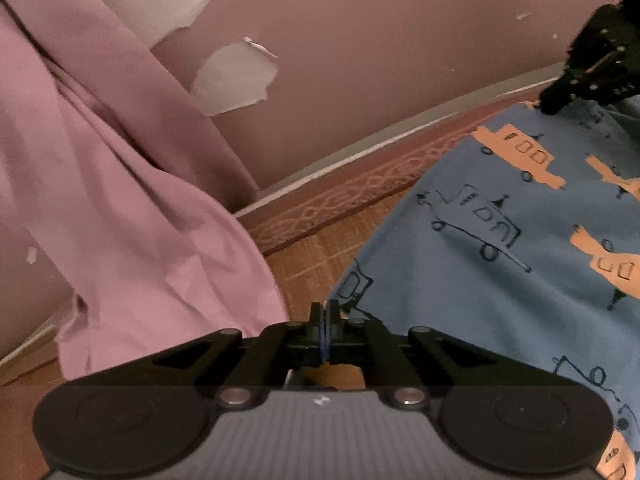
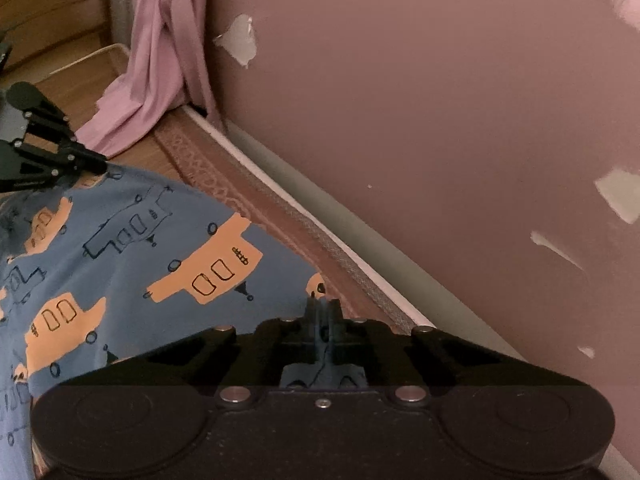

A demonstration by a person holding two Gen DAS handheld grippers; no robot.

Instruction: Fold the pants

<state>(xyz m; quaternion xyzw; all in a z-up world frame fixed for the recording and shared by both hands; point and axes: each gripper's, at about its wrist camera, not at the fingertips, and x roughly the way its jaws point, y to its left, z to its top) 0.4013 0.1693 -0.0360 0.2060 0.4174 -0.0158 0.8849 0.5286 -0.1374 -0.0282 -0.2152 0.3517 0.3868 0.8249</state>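
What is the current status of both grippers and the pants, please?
Left gripper shut on blue truck-print pants. Right gripper shut on same pants. Pink curtain hangs nearby, not touching.

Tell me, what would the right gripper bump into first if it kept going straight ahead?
Probably the pink wall. The right gripper, shut on the blue pants, points past the patterned rug border toward it. Depth is hard to judge, so the white baseboard might come first.

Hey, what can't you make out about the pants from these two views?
- Pants: waistband and legs cut off by frame edges in both views.
- Fabric edge pinched by left hand-held gripper: hidden by its own fingers.
- Right hand-held gripper: pinched fabric dark, hidden by its body.
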